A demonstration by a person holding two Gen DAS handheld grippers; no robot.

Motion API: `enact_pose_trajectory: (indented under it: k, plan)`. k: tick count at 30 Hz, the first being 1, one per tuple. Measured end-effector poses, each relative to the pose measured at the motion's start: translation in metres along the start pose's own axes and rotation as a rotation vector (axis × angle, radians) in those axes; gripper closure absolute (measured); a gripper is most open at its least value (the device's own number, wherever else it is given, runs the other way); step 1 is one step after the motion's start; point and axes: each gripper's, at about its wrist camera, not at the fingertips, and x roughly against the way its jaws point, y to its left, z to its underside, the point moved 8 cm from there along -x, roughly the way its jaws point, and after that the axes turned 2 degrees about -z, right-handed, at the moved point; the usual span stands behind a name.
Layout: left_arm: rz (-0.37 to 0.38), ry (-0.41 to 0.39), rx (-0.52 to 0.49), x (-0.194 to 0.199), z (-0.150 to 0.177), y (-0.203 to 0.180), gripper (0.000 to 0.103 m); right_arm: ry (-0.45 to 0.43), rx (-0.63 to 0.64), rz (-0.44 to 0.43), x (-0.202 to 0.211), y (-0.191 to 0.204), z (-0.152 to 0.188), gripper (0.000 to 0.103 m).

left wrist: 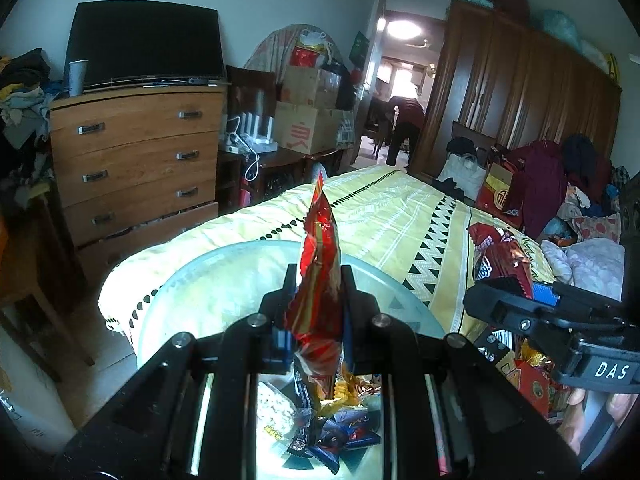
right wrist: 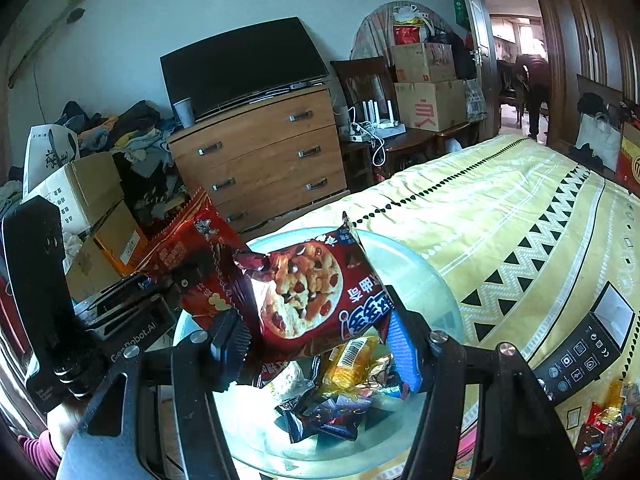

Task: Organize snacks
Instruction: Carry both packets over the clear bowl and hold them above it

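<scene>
Snacks are in both grippers above a clear glass bowl [left wrist: 208, 280] that sits on the bed's yellow patterned bedspread [left wrist: 400, 208]. On the left, the left gripper [left wrist: 318, 280] has its fingers [left wrist: 289, 280] pinched on a red foil snack packet [left wrist: 320, 248]; the packet stands upright between them, its top rising well past the fingertips and its lower end hanging toward the bowl. Under it, small wrapped snacks [left wrist: 340, 432] lie in the bowl's bottom. Further right, the right gripper [right wrist: 316, 324] clamps a dark red cookie packet [right wrist: 312, 300] by its lower edge, one finger at each side, held over the bowl [right wrist: 420, 272]. A black remote control [right wrist: 580, 352] lies on the bedspread to the right.
</scene>
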Motion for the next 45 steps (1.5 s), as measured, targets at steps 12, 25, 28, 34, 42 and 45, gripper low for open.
enact_pose_trajectory:
  k: [12,25,28,34,42,45]
  plan:
    - [0.0,0.009,-0.001,-0.005,0.002,0.002,0.085,0.008,-0.009,-0.003,-0.004,-0.004,0.003,0.039]
    - [0.001,0.009,-0.001,-0.005,0.001,0.003,0.085,0.016,-0.013,-0.005,-0.009,-0.003,0.009,0.039]
    - [0.001,0.007,0.001,-0.006,0.001,0.004,0.085,0.019,-0.016,-0.004,-0.01,-0.003,0.011,0.039]
    - [0.001,0.005,0.0,-0.006,0.002,0.005,0.085,0.023,-0.03,-0.008,-0.013,-0.004,0.013,0.039]
    - [0.001,0.011,0.004,-0.007,0.003,0.006,0.085,0.024,-0.029,-0.011,-0.013,-0.004,0.012,0.039]
    - [0.0,0.011,0.003,-0.007,0.003,0.006,0.085,0.025,-0.031,-0.012,-0.013,-0.004,0.012,0.039]
